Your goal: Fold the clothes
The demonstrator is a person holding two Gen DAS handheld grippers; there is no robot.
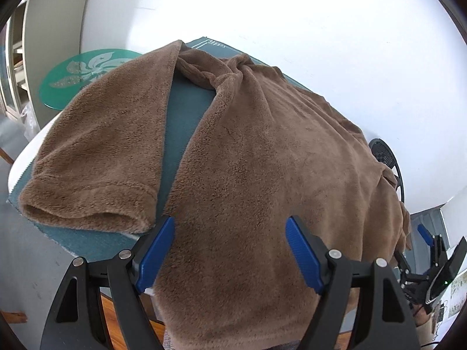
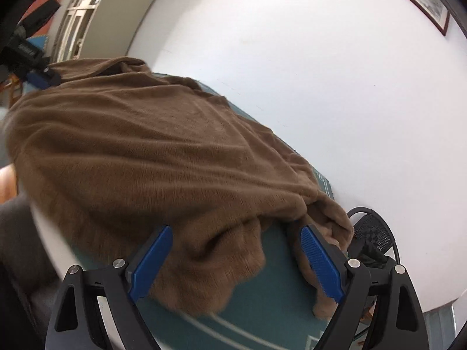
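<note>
The near hem of the brown fleece garment (image 1: 262, 175) is cut off by the lower edge of the left wrist view, behind the frame of the left hand-held gripper (image 1: 230, 250). Most of the green mat (image 1: 184, 116) is covered by the fleece. In the right wrist view the garment's surface is smeared by blur, and the black object (image 2: 376, 233) beside it is partly hidden.

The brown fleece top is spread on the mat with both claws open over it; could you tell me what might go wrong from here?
1. The top hangs over the near table edge, so a pull could drag it off.
2. Its right side is bunched; folding now may trap wrinkles.
</note>
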